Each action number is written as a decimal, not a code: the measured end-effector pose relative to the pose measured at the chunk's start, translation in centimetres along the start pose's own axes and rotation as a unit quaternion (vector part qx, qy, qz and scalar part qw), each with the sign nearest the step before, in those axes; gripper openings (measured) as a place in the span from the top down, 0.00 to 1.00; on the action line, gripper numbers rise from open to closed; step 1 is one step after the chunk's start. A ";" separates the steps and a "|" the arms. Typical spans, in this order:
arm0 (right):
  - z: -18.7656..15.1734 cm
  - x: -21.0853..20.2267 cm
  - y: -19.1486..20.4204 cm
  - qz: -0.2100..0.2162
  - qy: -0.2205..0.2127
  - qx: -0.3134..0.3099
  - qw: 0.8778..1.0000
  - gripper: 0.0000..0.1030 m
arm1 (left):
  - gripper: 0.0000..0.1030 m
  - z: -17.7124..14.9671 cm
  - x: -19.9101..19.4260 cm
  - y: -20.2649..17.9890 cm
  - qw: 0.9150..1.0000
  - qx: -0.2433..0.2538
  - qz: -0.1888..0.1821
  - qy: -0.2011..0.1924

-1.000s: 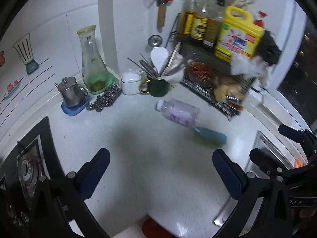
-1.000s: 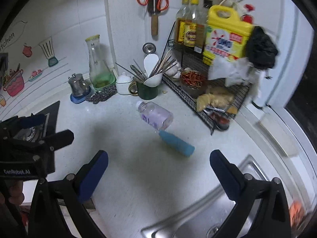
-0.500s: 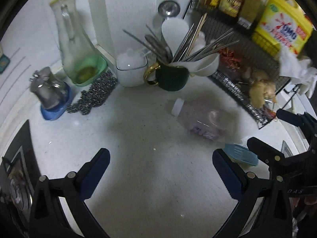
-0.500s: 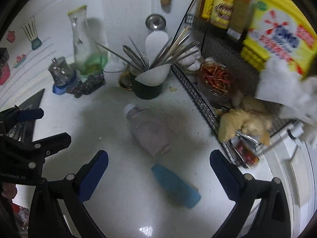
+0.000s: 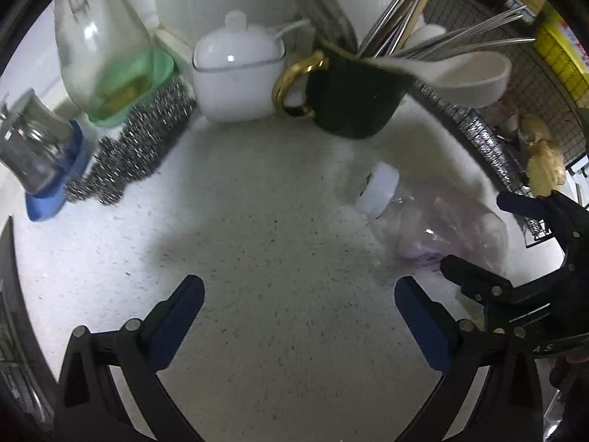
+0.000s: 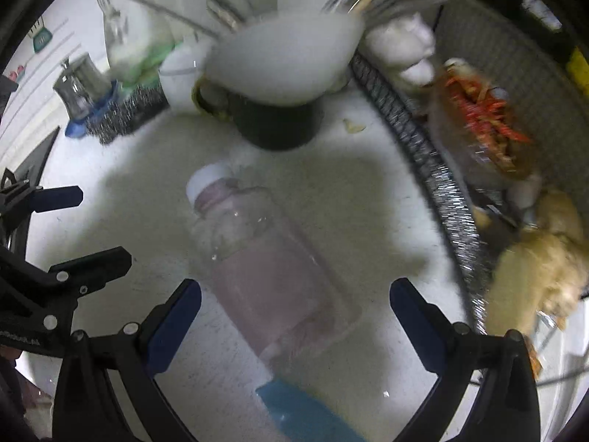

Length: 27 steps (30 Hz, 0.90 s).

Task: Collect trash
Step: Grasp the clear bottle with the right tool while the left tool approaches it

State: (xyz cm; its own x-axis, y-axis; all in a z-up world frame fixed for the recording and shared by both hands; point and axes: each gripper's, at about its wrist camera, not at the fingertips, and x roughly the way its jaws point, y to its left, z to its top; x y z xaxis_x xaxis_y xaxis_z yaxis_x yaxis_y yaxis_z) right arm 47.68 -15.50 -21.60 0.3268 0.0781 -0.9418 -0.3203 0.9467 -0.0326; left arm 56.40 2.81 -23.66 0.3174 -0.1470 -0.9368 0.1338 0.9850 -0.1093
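Observation:
A clear plastic bottle (image 6: 272, 269) with a white cap and purple label lies on its side on the white counter. My right gripper (image 6: 294, 324) is open, its blue pads to either side of the bottle's lower body without touching it. A teal flat object (image 6: 302, 412) lies just below the bottle. In the left wrist view the same bottle (image 5: 434, 221) lies to the right, beyond my open left gripper (image 5: 300, 324), which has bare counter between its fingers. The right gripper's black frame (image 5: 533, 276) overlaps the bottle's end there.
A dark green mug (image 5: 353, 103) holding utensils, a white lidded pot (image 5: 239, 73), a steel scourer (image 5: 129, 151), a glass carafe on a green dish (image 5: 99, 44) and a small metal pot (image 5: 33, 147) line the wall. A wire rack (image 6: 434, 154) with food stands right.
Both grippers have moved forward and down toward the counter. The bottle now sits between the right gripper's open fingers; the teal object has slid to the bottom of that view.

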 end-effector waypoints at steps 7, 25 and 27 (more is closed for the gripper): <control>1.0 2.3 1.3 0.024 0.044 -0.054 0.997 0.02 | 0.01 -0.5 1.9 0.4 1.000 -0.009 -0.008 0.020; -3.7 -5.4 1.3 0.062 -0.030 0.019 0.997 0.36 | 0.01 -4.2 -3.7 -4.1 0.999 0.033 -0.031 0.002; -4.9 -7.5 0.6 0.056 -0.050 0.037 0.996 0.36 | 0.01 -4.8 -4.8 -5.2 0.998 0.046 -0.033 -0.004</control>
State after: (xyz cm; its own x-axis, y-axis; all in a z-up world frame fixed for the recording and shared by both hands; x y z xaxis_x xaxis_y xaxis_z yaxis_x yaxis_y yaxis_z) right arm 40.68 -17.07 -16.16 0.3817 0.2119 -0.8997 -0.2954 0.9503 0.0985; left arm 49.71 -1.13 -20.13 0.3120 -0.2126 -0.9260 0.2403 0.9606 -0.1396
